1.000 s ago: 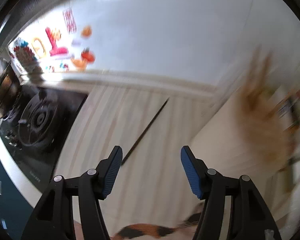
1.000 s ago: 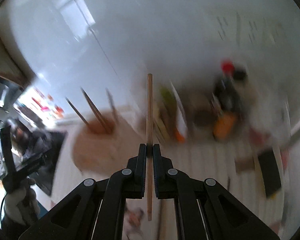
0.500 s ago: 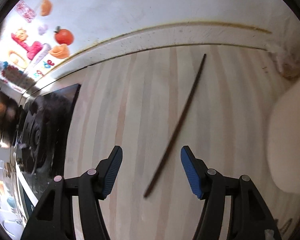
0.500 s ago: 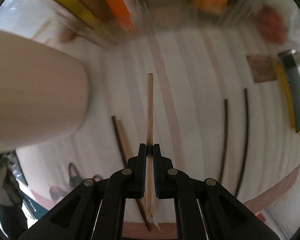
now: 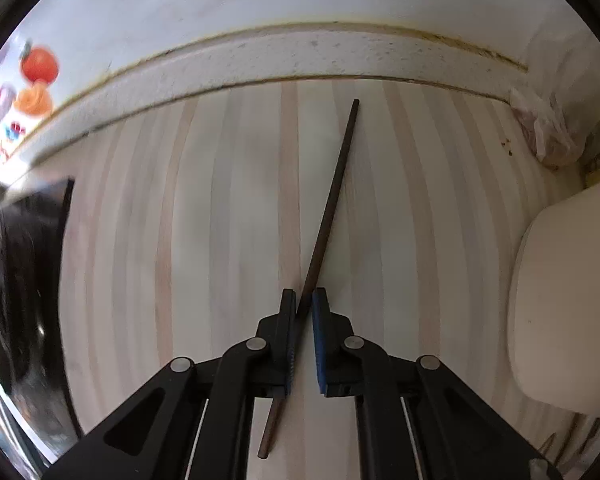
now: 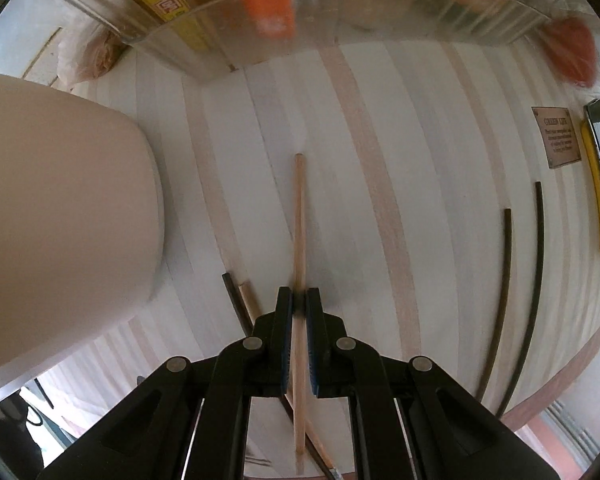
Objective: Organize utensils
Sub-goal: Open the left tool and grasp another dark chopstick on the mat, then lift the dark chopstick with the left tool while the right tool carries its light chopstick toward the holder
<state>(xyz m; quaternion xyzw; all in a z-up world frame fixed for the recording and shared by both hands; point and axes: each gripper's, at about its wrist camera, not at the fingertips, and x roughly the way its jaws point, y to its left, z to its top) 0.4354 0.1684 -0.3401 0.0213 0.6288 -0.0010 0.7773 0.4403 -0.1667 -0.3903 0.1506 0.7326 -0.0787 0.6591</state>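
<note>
My left gripper (image 5: 303,300) is shut on a dark brown chopstick (image 5: 332,192) that lies on the pale wooden counter and points toward the back wall. My right gripper (image 6: 299,298) is shut on a light wooden chopstick (image 6: 299,216) held just above the counter. A cream utensil holder (image 6: 60,208) stands close at the left of the right wrist view and at the right of the left wrist view (image 5: 568,304). Two dark chopsticks (image 6: 516,280) lie on the counter to the right. A dark and a light chopstick (image 6: 240,300) lie under my right gripper.
A clear plastic bin (image 6: 320,12) with boxes and bottles stands at the back. A small card (image 6: 556,136) and a yellow-edged object (image 6: 598,184) lie at the far right. A plastic bag (image 5: 548,128) sits in the corner. A black stove (image 5: 16,280) is at the left.
My left gripper dropped to the counter and closed on the dark chopstick. My right gripper lowered toward the counter with the light chopstick still in it.
</note>
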